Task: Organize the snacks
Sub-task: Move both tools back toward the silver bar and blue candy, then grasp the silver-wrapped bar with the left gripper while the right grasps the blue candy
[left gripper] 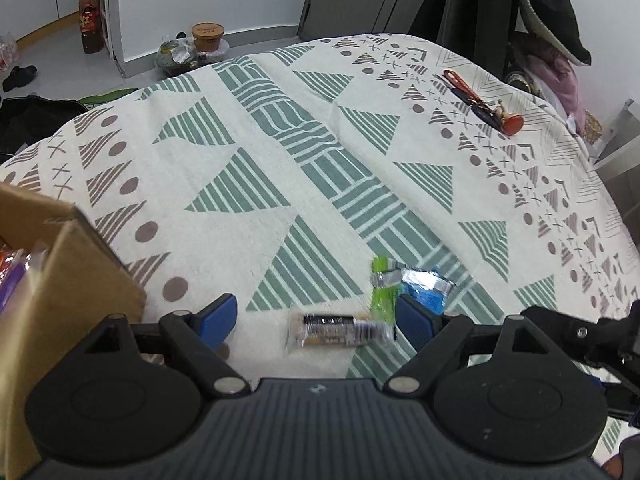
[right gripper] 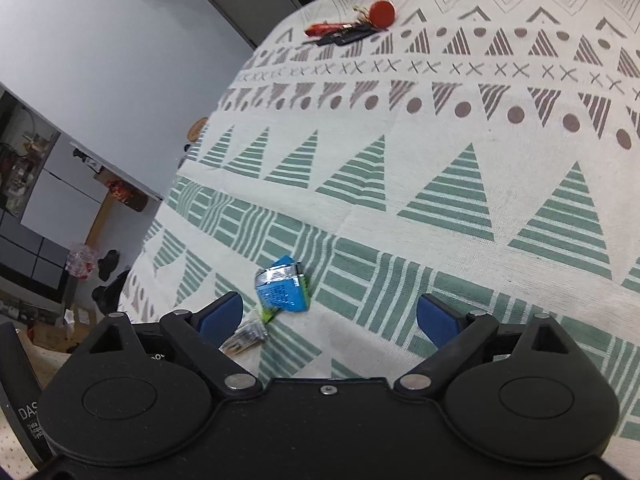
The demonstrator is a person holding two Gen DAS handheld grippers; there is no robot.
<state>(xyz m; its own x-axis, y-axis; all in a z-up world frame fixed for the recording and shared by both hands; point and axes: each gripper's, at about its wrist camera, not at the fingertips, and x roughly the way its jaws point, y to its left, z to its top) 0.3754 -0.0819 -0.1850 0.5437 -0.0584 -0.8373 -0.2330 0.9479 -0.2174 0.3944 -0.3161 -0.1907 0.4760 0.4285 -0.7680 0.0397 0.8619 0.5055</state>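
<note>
Three snack packets lie on the patterned cloth. A clear-wrapped dark bar rests between the blue pads of my open left gripper. Just beyond the right pad lie a green packet and a blue packet. A cardboard box with colourful snacks inside stands at the left. In the right wrist view, the blue packet and the clear-wrapped bar lie near the left pad of my open right gripper, which holds nothing.
The bed's patterned cloth spreads ahead. A red keyring bundle lies at its far right; the keyring bundle is at the far edge in the right view. Bags and a tub sit on the floor beyond.
</note>
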